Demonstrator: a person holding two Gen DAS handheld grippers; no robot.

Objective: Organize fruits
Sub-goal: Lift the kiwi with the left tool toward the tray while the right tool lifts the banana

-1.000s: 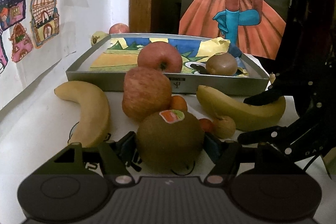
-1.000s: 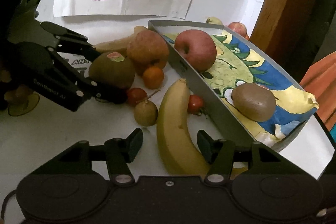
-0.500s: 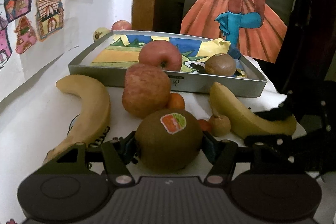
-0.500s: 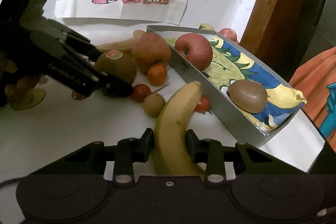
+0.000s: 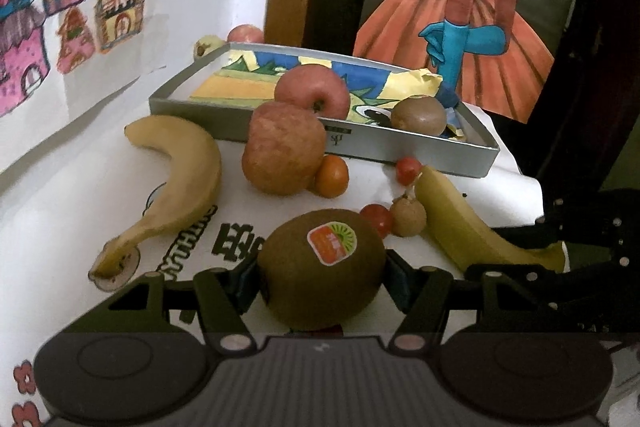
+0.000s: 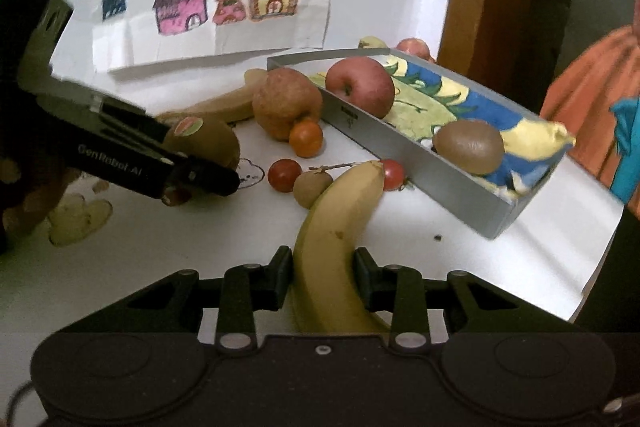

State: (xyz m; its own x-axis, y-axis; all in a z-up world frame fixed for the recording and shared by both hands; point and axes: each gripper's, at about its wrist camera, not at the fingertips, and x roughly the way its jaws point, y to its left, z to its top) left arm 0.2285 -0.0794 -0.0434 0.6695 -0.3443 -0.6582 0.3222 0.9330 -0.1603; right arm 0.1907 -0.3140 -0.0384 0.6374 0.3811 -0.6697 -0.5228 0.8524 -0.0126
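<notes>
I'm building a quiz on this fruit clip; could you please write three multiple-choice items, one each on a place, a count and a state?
1. Where is the red apple?
A. inside the grey tray
B. on the tablecloth
C. between the right gripper's fingers

2. How many bananas show in the left wrist view?
A. one
B. two
C. four

3. What does the left gripper hold?
A. nothing
B. a banana
C. the stickered kiwi

Answers: 1 A, it sits behind the tray wall; 2 B, one at the left, one at the right; 3 C, its fingers press both sides.
</notes>
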